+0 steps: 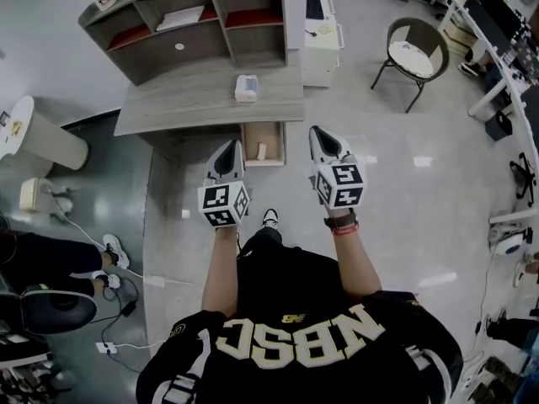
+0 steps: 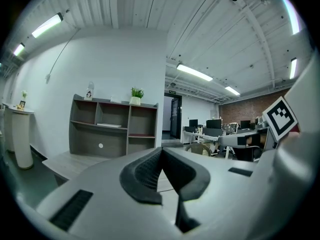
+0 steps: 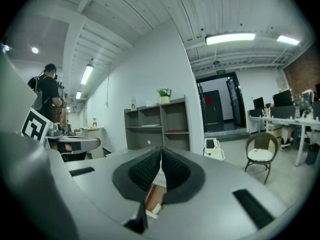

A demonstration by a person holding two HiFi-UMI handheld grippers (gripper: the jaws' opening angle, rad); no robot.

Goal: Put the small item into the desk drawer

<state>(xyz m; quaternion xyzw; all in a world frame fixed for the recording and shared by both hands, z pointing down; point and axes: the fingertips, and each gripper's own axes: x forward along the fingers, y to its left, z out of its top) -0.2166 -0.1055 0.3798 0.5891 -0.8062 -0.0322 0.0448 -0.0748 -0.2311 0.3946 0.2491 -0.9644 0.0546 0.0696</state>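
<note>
The grey desk (image 1: 210, 103) has its drawer (image 1: 280, 146) pulled open at the front, and a small pale item (image 1: 261, 150) lies inside it. In the head view my left gripper (image 1: 230, 148) is held level just left of the drawer, and my right gripper (image 1: 318, 135) just right of it. Both are shut, with nothing between the pads. In the left gripper view the left gripper (image 2: 161, 151) has its pads meeting. In the right gripper view the right gripper (image 3: 161, 151) is likewise shut, and below its pads the drawer (image 3: 150, 196) shows with the item (image 3: 153, 210).
A white box (image 1: 246, 87) sits on the desk under a grey shelf unit (image 1: 194, 23). A white cabinet (image 1: 321, 36) and a round chair (image 1: 414, 53) stand to the right. At the left are a white pedestal (image 1: 34, 137), floor cables (image 1: 126, 280) and another person's legs (image 1: 50, 255).
</note>
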